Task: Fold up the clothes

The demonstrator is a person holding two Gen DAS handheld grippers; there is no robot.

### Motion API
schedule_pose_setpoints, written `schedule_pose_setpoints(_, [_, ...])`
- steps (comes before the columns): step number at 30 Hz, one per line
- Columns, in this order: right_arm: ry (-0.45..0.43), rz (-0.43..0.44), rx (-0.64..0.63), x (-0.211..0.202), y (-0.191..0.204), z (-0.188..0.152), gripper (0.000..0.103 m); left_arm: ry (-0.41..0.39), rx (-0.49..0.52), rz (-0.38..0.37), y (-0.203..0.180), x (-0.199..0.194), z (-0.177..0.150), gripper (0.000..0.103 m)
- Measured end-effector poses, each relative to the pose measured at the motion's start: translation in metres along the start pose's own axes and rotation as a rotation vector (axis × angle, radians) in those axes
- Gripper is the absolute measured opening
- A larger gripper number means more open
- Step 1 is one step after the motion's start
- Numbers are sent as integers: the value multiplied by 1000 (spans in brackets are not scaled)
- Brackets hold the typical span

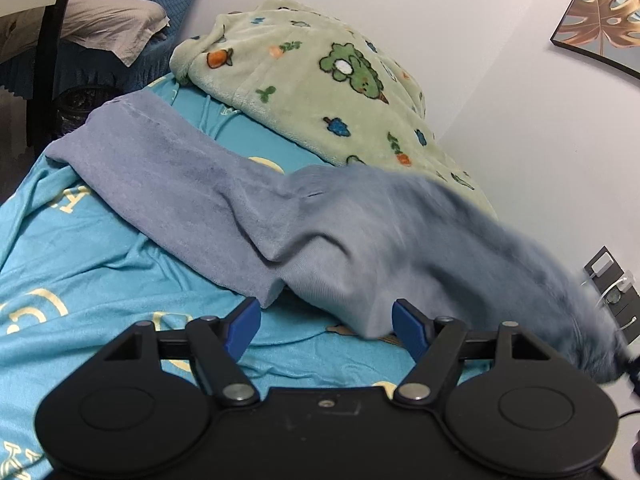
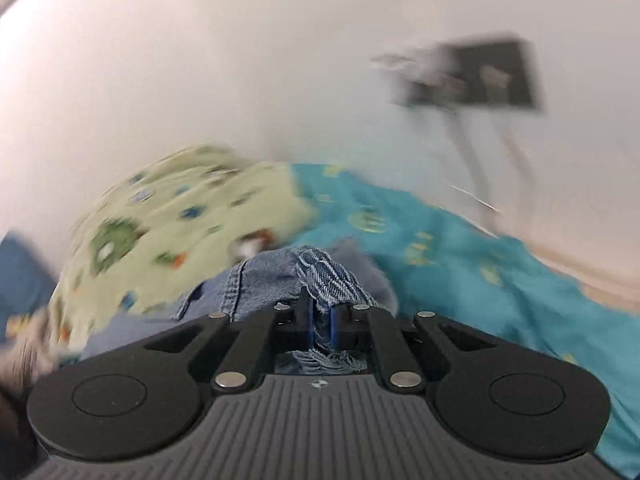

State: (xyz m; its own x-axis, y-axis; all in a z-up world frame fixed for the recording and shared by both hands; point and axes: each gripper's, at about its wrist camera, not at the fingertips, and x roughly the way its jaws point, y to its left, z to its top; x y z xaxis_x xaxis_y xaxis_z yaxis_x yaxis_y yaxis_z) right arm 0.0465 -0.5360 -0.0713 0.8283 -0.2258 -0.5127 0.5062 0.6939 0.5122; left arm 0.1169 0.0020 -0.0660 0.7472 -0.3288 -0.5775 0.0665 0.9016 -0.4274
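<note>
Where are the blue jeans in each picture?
Left wrist view: the jeans stretch across the middle, over the turquoise sheet, in front of the open left gripper.
Right wrist view: only the frayed end of the jeans shows, bottom centre, pinched in the right gripper.
Shared landmark: the green cartoon blanket.

My left gripper [image 1: 326, 322] hovers low over the bedsheet [image 1: 100, 264], its 2 fingers spread apart, the jeans [image 1: 208, 200] lying just ahead across the sheet. Behind them the fleece blanket [image 1: 320, 92] is heaped against the wall [image 1: 460, 40], with a framed picture [image 1: 600, 16] hanging at upper right. My right gripper [image 2: 320, 320] pinches a frayed jeans hem, blanket to its left, sheet to its right.
</note>
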Motion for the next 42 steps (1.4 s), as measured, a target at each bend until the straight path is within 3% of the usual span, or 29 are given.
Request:
schedule_pose_setpoints(4, [199,-126,182,40,-50,-24,15,8,0,2,-2,2,-2,70])
schedule_pose_setpoints(6, [257,-155,242,48,-64,-33,21,12,5,4,-4,2,-3,70])
schedule_pose_setpoints(9, [226,-168,214,40,-59,-29,33,19,14,5,-6,2,-5,70])
schedule_pose_setpoints(13, [61,-201,-29,12,-16,-25,50,24,15,-1,-8,1,-7,70])
schedule_pose_setpoints(15, [-36,-147,-180,3,11,-26,60,22,12,-8,-9,-1,-7,70])
schedule_pose_setpoints(17, [-65,-37,-306,7,40,-34,72,19,9,-15,-9,-2,-6,70])
schedule_pose_setpoints(22, [139,336,-364,61,102,-60,74,23,-14,-14,-6,2,-4,70])
schedule_pose_setpoints(27, [225,414,-433,116,146,-80,78,27,-45,-16,-1,10,0,70])
schedule_pose_setpoints(30, [286,420,-480,133,154,-98,75,24,-63,-22,2,15,3,70])
schedule_pose_setpoints(33, [275,436,-653,122,165,-120,62,15,-78,-37,4,19,7,70])
schedule_pose_setpoints(35, [229,433,-788,115,178,-131,22,5,-71,-41,4,18,8,69])
schedule_pose_setpoints(36, [193,416,-849,110,183,-135,16,0,-68,-42,4,17,8,69])
schedule_pose_setpoints(42, [21,437,-1028,40,198,-144,6,-40,-60,-74,4,1,8,68])
